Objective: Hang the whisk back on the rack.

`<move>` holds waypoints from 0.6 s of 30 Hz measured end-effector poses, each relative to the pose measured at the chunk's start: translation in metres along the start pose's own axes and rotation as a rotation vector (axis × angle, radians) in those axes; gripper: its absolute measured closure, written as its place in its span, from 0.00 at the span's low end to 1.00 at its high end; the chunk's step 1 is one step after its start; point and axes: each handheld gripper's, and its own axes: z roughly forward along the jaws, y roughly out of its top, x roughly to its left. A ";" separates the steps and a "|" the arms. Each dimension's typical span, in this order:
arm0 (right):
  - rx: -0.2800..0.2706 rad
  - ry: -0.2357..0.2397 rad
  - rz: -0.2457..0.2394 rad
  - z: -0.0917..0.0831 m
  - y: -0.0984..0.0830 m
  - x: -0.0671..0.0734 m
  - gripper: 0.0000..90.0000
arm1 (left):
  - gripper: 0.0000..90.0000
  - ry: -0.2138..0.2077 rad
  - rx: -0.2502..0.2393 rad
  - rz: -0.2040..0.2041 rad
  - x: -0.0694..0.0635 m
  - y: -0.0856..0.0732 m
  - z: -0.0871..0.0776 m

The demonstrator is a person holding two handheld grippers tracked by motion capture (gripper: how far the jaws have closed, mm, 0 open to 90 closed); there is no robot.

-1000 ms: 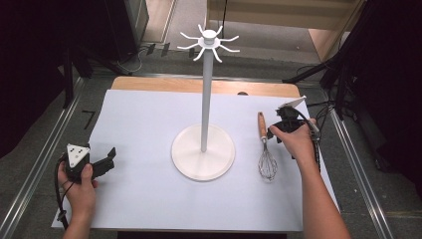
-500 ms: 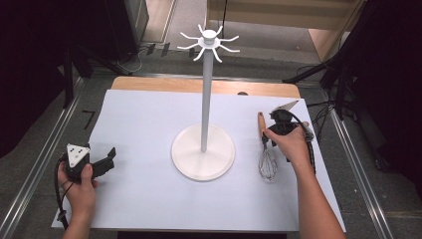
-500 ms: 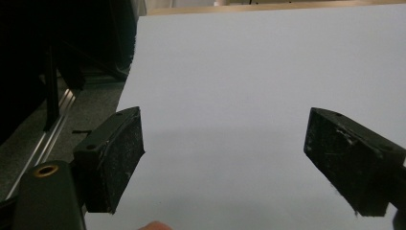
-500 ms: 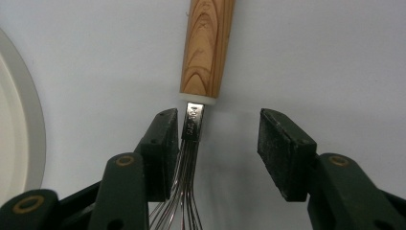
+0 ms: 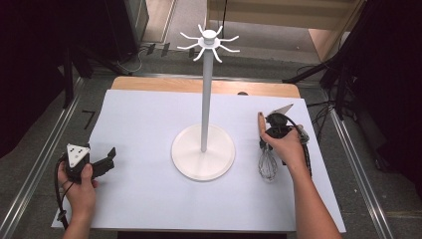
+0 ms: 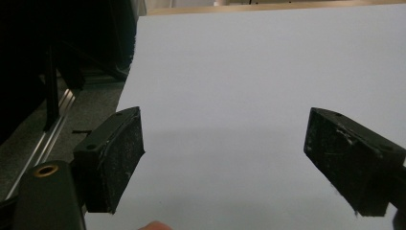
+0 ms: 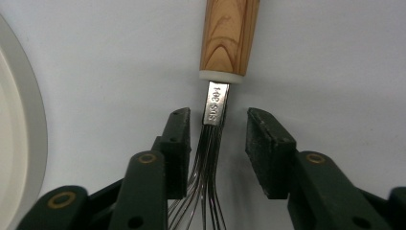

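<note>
While the right gripper straddles the whisk neck, jaws narrow, one pad touches wires. Left gripper gapes wide over white sheet, holding nothing.

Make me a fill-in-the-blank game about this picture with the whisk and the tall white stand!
1. The whisk has a handle made of ____.
2. The right gripper has its two jaws on either side of the whisk's metal ____.
3. The left gripper has its jaws wide ____, with nothing between them.
4. The tall white stand has curved ____ at its top.

Missing words: wood; wires; open; hooks
</note>
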 end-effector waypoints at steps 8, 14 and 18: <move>0.008 -0.028 -0.014 0.003 0.001 0.005 0.87 | 0.16 0.000 0.001 0.000 0.000 0.000 0.000; -0.016 -0.019 -0.007 0.003 0.000 0.006 0.92 | 0.16 -0.002 0.002 0.001 0.000 0.000 0.000; -0.029 -0.025 -0.016 0.002 0.000 0.007 0.92 | 0.16 -0.003 0.001 0.002 0.000 0.000 0.000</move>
